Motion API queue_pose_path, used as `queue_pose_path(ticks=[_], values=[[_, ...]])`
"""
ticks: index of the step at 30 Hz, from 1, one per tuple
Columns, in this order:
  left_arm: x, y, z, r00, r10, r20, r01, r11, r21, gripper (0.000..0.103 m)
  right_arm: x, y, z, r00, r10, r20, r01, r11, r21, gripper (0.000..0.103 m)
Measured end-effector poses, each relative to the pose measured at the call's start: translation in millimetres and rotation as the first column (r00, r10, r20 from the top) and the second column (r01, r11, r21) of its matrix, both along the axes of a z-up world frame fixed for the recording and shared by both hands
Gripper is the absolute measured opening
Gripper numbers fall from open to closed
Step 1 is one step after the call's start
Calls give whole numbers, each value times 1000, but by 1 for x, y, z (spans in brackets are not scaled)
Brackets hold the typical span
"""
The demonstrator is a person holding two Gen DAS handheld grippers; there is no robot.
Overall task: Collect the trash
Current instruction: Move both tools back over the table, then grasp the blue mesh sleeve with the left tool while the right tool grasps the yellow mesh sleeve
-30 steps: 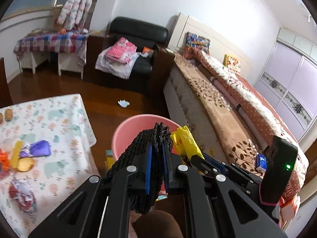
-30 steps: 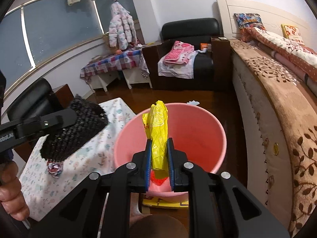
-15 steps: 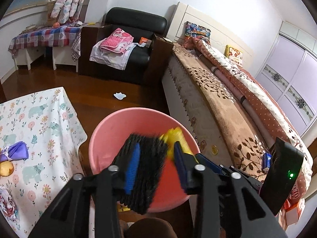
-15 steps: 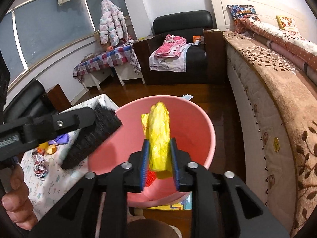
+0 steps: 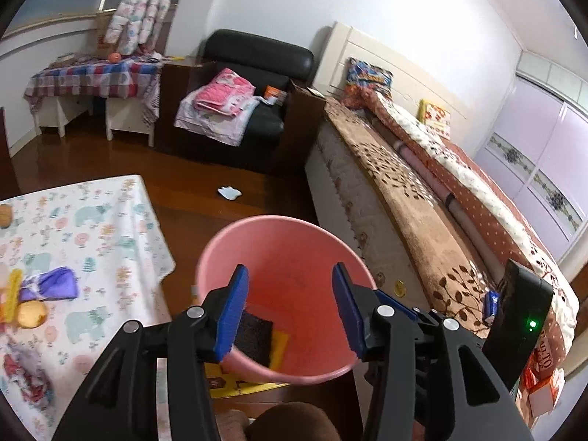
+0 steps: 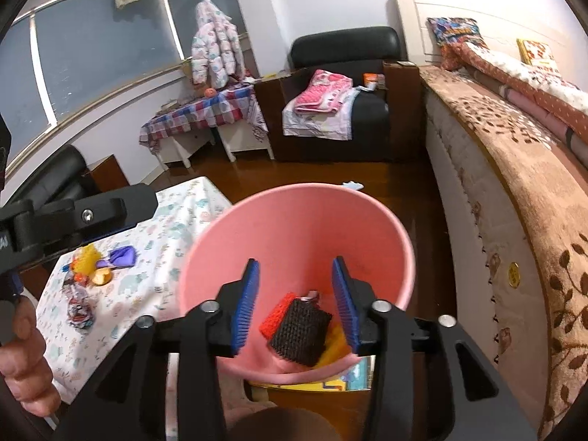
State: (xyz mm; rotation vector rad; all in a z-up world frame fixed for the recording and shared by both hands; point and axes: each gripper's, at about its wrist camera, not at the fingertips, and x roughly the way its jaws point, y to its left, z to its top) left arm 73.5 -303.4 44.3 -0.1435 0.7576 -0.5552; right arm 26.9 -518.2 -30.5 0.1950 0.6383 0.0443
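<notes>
Standing on the wooden floor point(image 5: 205, 217) between the bed point(image 5: 422, 198) and the table point(image 5: 110, 220), the pink bucket point(image 6: 294, 220) lies directly under both grippers. The left hand-held gripper point(image 5: 290, 307) hangs over its rim with blue pads spread wide and nothing between them; the right hand-held gripper point(image 6: 296, 303) is likewise spread and empty above the opening. At the bucket's bottom, below and between the right gripper's pads, the black mesh scrubber point(image 6: 299, 330) rests on a yellow wrapper point(image 6: 334, 345) beside a red piece point(image 6: 276, 316). Purple wrapper point(image 5: 51, 283) and other scraps remain on the table.
</notes>
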Motion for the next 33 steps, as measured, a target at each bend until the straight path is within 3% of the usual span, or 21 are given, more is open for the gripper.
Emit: queue_pose_path(ticks=[8, 17, 26, 33], values=[[-17, 69, 10, 990, 124, 70, -129, 989, 77, 47, -8, 59, 10, 994, 106, 24, -107, 994, 10, 46], [-46, 165, 1, 960, 256, 109, -272, 947, 170, 47, -9, 130, 11, 973, 231, 26, -232, 972, 27, 46], [-57, 272, -17, 904, 419, 81, -427, 885, 187, 47, 5, 195, 11, 944, 329, 13, -329, 944, 29, 46], [-42, 330, -28, 861, 509, 26, -505, 847, 167, 47, 31, 238, 7, 917, 399, -13, -397, 916, 59, 46]])
